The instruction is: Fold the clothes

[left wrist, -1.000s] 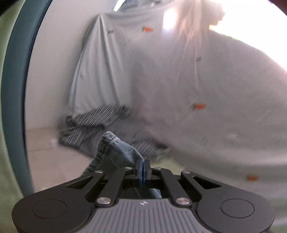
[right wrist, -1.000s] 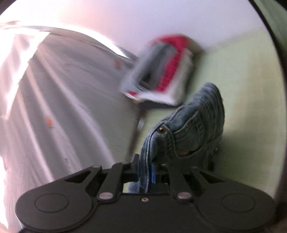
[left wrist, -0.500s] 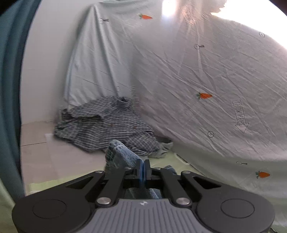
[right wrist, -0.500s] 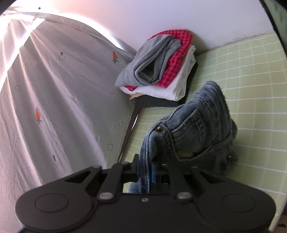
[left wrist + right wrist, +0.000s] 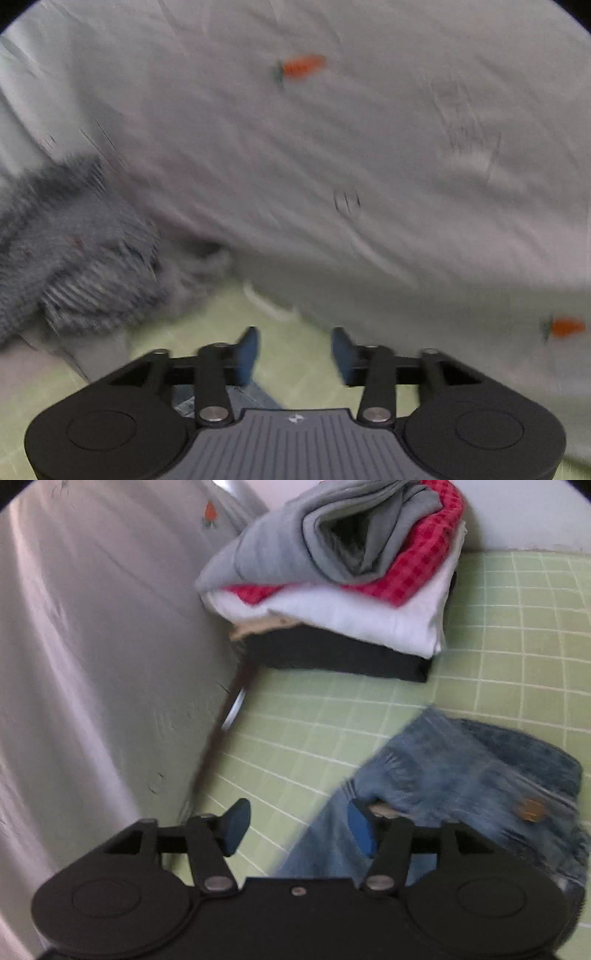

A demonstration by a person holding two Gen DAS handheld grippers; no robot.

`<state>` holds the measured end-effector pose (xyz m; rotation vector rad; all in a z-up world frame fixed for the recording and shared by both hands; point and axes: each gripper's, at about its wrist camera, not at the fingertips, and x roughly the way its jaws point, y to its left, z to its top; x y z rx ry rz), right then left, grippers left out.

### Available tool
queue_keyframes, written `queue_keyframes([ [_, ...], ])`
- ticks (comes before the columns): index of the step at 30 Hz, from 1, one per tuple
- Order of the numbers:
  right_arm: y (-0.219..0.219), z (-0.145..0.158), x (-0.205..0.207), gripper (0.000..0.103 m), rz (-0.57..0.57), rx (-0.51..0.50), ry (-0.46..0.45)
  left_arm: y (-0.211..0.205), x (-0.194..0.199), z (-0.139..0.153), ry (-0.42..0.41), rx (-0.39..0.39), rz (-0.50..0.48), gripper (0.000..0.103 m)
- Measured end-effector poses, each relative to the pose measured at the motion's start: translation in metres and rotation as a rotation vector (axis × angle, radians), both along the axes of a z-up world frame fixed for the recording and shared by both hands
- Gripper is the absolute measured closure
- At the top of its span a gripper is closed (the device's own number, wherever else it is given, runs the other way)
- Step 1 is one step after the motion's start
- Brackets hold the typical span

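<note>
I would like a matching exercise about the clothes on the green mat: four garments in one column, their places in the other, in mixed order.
Things:
1. grey garment
2. red checked garment
3. denim jeans
4. striped shirt

Places:
A. crumpled beside the carrot-print sheet
B. top of the folded stack
C. loose on the green mat, beside the right gripper
D. directly under the grey one

Pairs: 1-B, 2-D, 3-C, 4-A
</note>
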<state>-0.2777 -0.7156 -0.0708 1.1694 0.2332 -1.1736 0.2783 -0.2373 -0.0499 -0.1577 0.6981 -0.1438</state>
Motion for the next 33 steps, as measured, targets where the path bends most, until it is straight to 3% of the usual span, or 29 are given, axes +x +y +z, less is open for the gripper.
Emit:
queue_keyframes([
  [1, 0.007, 0.000, -0.001, 0.024, 0.008, -0.007, 0.031, 0.006, -0.007, -0.011, 0.027, 0.031, 0.008, 0.033],
  [2, 0.016, -0.001, -0.003, 0.020, 0.009, -0.009, 0.068, 0.012, -0.014, -0.021, 0.054, 0.062, 0.016, 0.029],
  [5, 0.052, -0.009, -0.026, 0.019, -0.039, 0.037, 0.141, 0.041, -0.037, -0.052, 0.180, 0.093, 0.074, 0.029],
  [10, 0.094, -0.037, -0.069, 0.018, -0.138, 0.173, 0.060, 0.075, -0.079, -0.075, 0.295, 0.047, 0.145, 0.028],
  [15, 0.106, -0.051, -0.069, 0.012, -0.121, 0.166, 0.019, 0.075, -0.106, -0.074, 0.324, 0.009, 0.109, 0.022],
  [21, 0.108, -0.055, -0.054, 0.011, -0.051, 0.227, -0.053, 0.063, -0.135, -0.057, 0.275, -0.029, 0.044, 0.011],
  [28, 0.126, -0.077, -0.039, 0.011, 0.023, 0.350, -0.158, 0.069, -0.149, -0.056, 0.298, -0.069, 0.025, 0.009],
  [33, 0.124, -0.079, -0.028, 0.011, 0.019, 0.312, -0.179, 0.082, -0.145, -0.059, 0.299, -0.058, 0.026, 0.009],
])
